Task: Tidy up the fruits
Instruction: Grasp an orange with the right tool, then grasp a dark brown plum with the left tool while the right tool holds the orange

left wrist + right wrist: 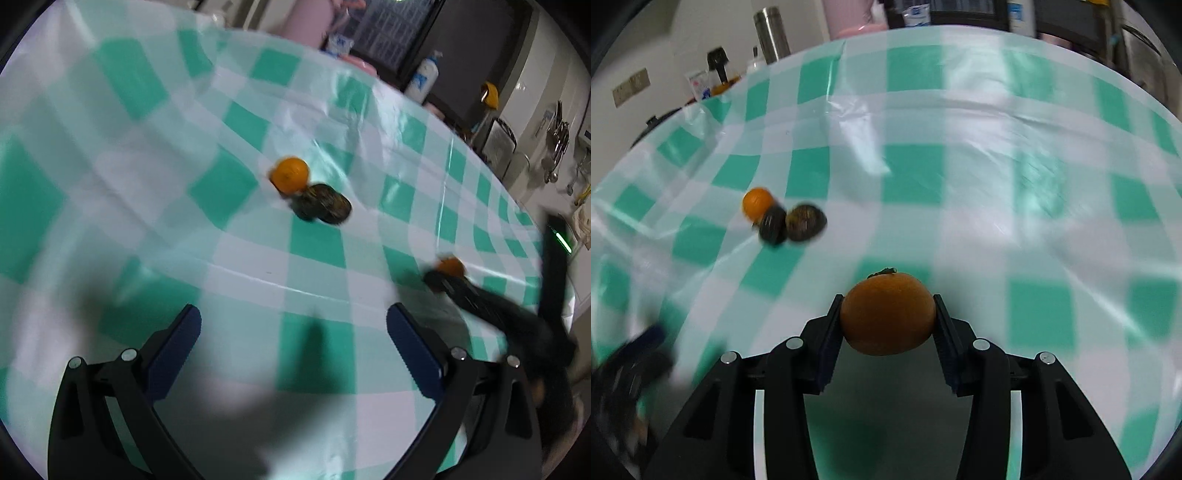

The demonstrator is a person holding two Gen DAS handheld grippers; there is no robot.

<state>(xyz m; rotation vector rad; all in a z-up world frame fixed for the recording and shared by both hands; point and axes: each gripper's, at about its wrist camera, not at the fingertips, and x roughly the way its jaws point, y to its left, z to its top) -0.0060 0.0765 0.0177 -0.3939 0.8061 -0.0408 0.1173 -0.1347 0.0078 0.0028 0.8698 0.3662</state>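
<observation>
Nearest to us, we are holding an orange (pixel 887 314) in the right gripper (pixel 888 317), its two pads pressed against the fruit's sides and the stem end pointing away from us, above the checked tablecloth (pixel 979 221). The left gripper (pixel 293 328) is hanging over the cloth with its jaws spread wide and nothing between them. Farther out, a cluster is lying together: a second orange (pixel 758 203) touching two dark fruits (pixel 792 223), which are also touching each other. We are judging the sorting as partly done, with three pieces gathered in one spot and the carried orange not yet set down. No bowl or tray is showing, so we cannot tell where the final place is. Bottles and kitchen clutter are standing beyond the table's far edge.
</observation>
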